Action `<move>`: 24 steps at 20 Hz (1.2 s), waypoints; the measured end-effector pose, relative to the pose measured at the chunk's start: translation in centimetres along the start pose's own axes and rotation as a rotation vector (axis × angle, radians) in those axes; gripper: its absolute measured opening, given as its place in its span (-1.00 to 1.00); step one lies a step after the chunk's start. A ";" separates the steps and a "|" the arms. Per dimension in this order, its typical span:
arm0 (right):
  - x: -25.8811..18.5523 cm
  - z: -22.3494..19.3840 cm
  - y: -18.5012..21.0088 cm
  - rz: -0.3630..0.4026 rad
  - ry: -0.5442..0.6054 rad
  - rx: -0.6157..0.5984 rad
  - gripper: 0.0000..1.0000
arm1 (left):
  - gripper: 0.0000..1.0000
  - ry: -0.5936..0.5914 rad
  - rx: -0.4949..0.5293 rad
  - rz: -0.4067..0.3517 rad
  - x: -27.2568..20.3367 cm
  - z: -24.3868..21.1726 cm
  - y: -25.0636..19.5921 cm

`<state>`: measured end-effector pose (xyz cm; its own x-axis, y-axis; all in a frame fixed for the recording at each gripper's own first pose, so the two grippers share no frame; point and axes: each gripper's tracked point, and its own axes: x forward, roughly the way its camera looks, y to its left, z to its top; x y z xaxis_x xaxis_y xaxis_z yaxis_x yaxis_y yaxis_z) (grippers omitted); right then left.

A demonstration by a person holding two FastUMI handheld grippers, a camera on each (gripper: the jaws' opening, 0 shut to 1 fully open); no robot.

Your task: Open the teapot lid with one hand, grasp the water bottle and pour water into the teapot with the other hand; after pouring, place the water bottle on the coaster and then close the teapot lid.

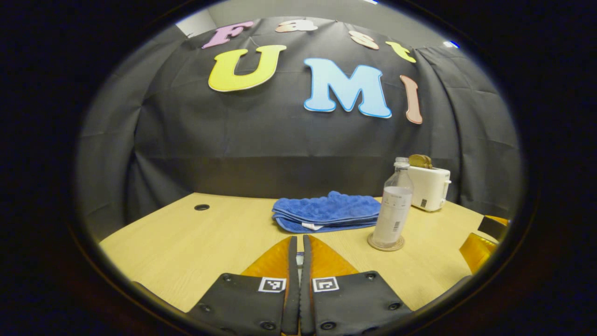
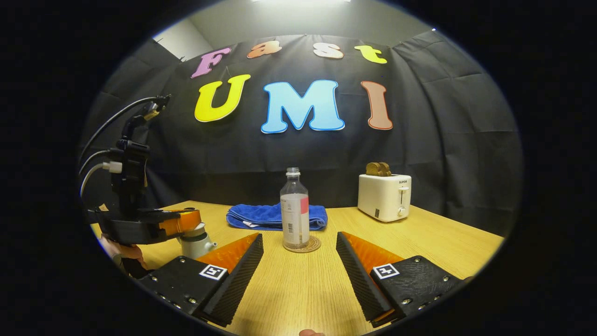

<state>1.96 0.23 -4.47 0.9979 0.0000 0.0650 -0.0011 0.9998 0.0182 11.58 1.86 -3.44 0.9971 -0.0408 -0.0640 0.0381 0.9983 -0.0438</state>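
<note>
A clear water bottle stands upright on a round coaster, straight ahead of my right gripper, which is open and short of it with nothing between its fingers. At the left, the white teapot sits under my left gripper, held by a hand. In the left gripper view the left gripper has its fingers almost together on a small pale piece, the teapot lid. The pot's body is hidden there. The bottle and coaster stand to the right.
A folded blue towel lies behind the bottle. A white toaster with bread in it stands at the back right. The wooden table has a cable hole at its far left. Cables rise from the left gripper.
</note>
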 end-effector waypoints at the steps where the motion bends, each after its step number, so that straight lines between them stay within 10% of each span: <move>1: -0.1 -0.1 -0.1 -0.003 0.002 -0.001 0.96 | -0.87 0.004 -0.004 -0.007 -0.3 -0.1 -0.2; 8: 0.0 0.1 -0.5 0.002 0.000 0.006 0.96 | -0.82 0.029 0.017 -0.003 -0.1 -1.4 -0.3; 10: 0.0 0.1 -0.4 0.004 0.001 0.006 0.96 | -0.47 0.040 0.026 0.001 -0.3 -1.6 -0.3; 11: 0.0 0.0 -0.2 0.007 0.003 0.008 0.96 | 0.04 0.031 0.026 0.010 -0.5 -1.0 -0.1; 24: -2.6 1.7 1.6 0.028 -0.023 0.004 0.96 | -0.02 -0.055 0.015 -0.010 -8.9 2.3 -1.4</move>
<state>-0.72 1.77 -2.88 0.9957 0.0273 0.0885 -0.0292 0.9994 0.0196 2.78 0.88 -0.52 0.9988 -0.0489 -0.0086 0.0487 0.9984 -0.0290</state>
